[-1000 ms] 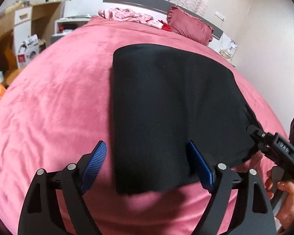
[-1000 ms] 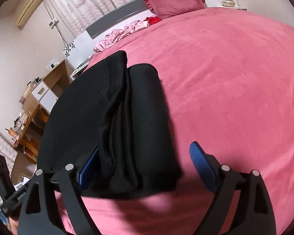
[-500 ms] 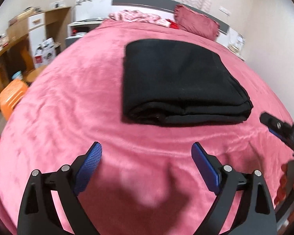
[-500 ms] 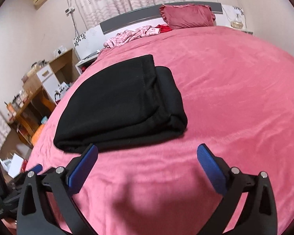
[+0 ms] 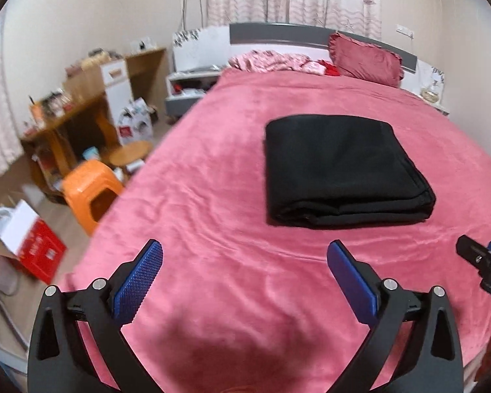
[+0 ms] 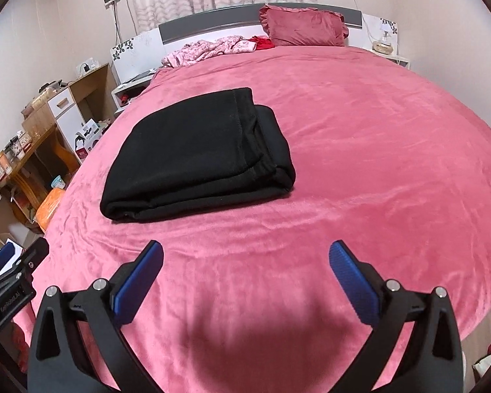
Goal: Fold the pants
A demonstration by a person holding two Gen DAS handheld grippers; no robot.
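Folded black pants [image 5: 340, 170] on pink bed [image 5: 212, 177], both grippers' fingers [image 5: 139, 276] apart, empty; right gripper [image 5: 484, 262] cut off at frame edge

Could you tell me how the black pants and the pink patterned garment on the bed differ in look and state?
The black pants are plain and dark; the pink patterned garment is pale with a print. The pants are folded into a neat flat rectangle; the garment lies crumpled in a heap. The pants sit mid-bed; the garment lies at the headboard beside the red pillow. Both rest on the pink blanket, untouched by either gripper.
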